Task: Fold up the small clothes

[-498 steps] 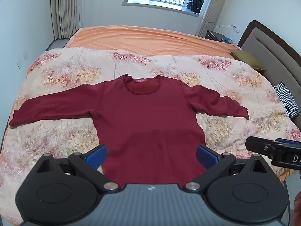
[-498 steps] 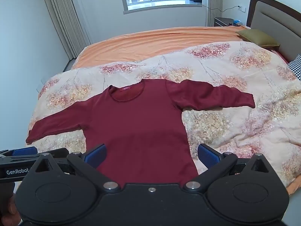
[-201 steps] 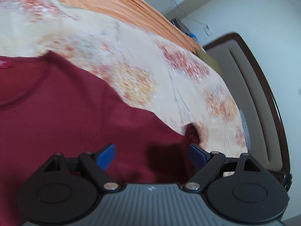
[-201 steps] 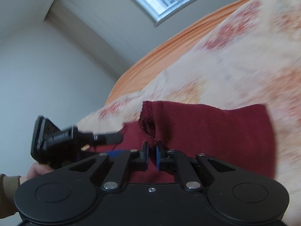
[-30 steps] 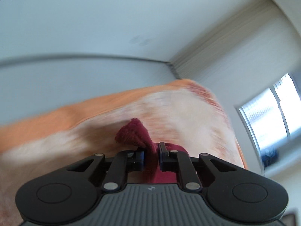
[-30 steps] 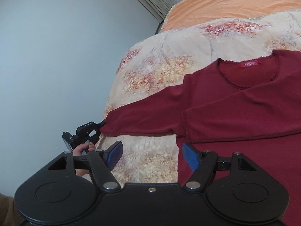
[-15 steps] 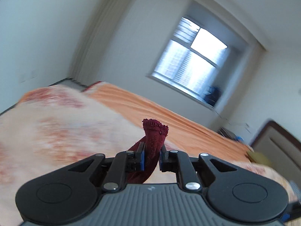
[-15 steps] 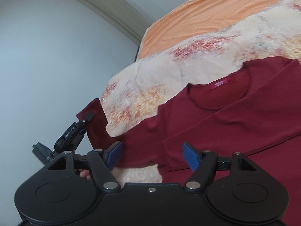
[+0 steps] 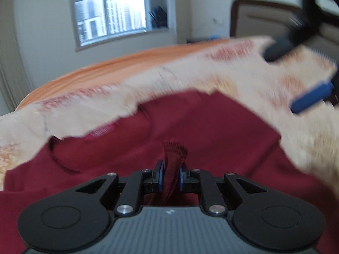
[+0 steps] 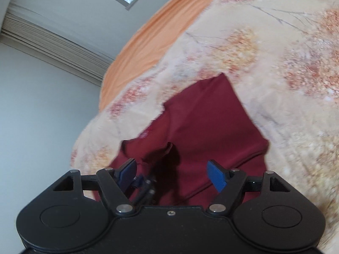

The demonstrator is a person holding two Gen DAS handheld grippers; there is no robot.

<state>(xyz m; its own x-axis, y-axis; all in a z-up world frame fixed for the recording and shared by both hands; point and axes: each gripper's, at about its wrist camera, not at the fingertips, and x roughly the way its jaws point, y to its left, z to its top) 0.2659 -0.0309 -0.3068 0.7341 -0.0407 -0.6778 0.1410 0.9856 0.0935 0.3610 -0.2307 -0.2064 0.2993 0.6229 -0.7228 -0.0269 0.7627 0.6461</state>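
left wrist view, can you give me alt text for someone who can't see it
The left gripper is shut on the ribbed sleeve cuff of a dark red sweater spread on a floral quilt. The right gripper's blue pad shows blurred at upper right, with a window and headboard behind.

Left wrist view: low over the sweater (image 9: 211, 127), close, facing across the bed (image 9: 127, 72) toward window (image 9: 110, 14) and headboard (image 9: 264, 19); own gripper (image 9: 171, 176) at bottom edge, right gripper (image 9: 300, 72) at upper right, blurred.

Right wrist view: higher, tilted, looking down on sweater (image 10: 211, 127) and quilt (image 10: 286, 63), curtain (image 10: 53, 42) at upper left; own gripper (image 10: 171, 174) at bottom edge.

Shared: sweater, quilt, orange sheet, window.
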